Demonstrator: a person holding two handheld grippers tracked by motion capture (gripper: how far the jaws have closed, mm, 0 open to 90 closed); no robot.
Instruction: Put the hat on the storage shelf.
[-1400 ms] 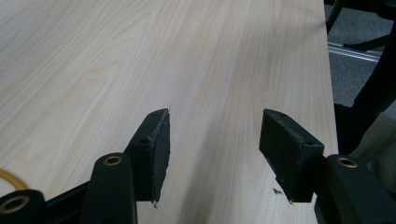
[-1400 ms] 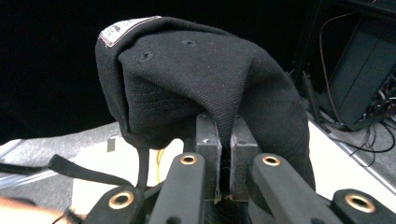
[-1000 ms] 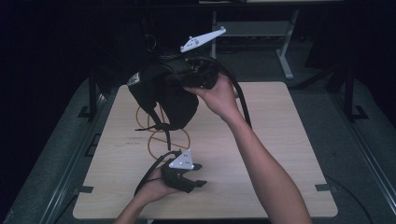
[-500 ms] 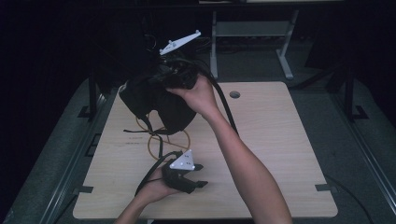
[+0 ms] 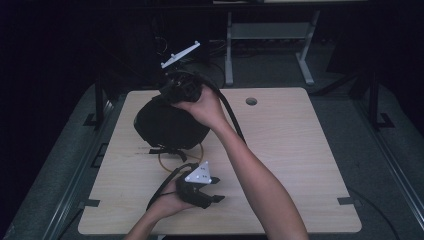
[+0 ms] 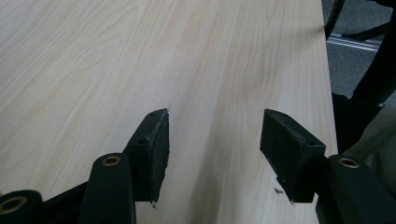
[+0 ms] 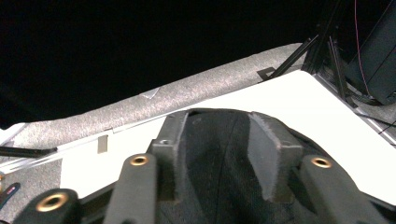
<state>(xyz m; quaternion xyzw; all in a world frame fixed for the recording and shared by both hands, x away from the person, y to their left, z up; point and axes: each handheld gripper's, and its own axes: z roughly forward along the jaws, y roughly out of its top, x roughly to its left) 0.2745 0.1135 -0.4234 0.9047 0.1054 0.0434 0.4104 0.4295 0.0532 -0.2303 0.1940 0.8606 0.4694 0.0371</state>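
Observation:
A black fabric bag [image 5: 167, 125] rests on the wooden table [image 5: 300, 150], left of the middle, with a black strap [image 5: 165, 150] and an orange cord loop [image 5: 181, 159] showing under its near side. My right gripper [image 5: 165, 97] is at the bag's top far edge. Its jaws have just been opening. In the right gripper view the black fabric [image 7: 217, 177] bulges up between the spread pads [image 7: 266, 149] of the gripper [image 7: 217, 126]. My left gripper [image 5: 212, 189] lies low near the front edge, open over bare wood [image 6: 93, 56], with nothing between its pads [image 6: 156, 144].
A round cable hole [image 5: 251, 101] sits in the table's far middle. A grey metal stand [image 5: 270, 30] is on the floor behind the table. Grey padded strips [image 7: 196, 88] run along the table's sides. The right gripper's black cable [image 5: 231, 117] trails along the forearm.
The right hand has come left and down with the bag, which now rests on the table. Its jaws have spread apart. The left hand has stayed put.

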